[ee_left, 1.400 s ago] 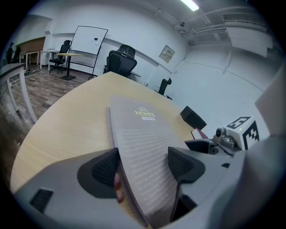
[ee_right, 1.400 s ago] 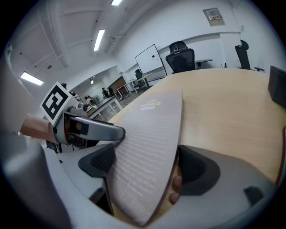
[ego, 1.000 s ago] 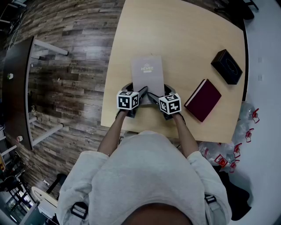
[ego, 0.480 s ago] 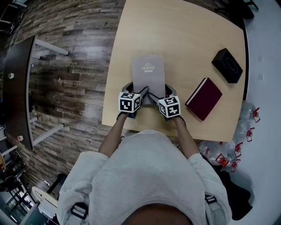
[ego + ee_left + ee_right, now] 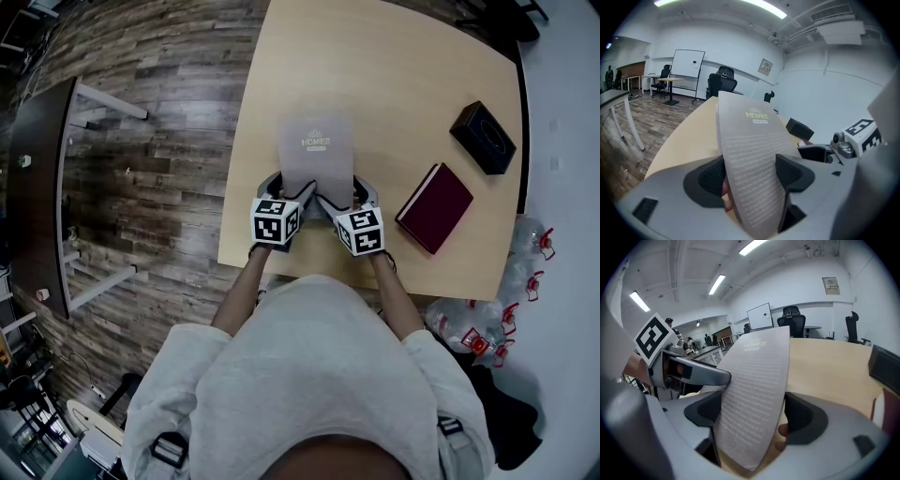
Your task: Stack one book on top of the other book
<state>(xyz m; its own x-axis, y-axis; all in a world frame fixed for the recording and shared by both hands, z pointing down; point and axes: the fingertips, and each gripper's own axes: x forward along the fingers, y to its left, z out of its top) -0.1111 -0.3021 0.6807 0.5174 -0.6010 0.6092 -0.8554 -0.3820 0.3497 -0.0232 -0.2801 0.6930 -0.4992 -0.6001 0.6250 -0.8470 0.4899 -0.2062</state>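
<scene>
Left tongs and right tongs (just squeezed tighter) both clench the near edge of your grey book to keep it steady.

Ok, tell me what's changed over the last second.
The left gripper and right gripper have raised the grey book slightly; the right gripper's jaws have just been closing, book between them. The red book and black box stayed put.
</scene>
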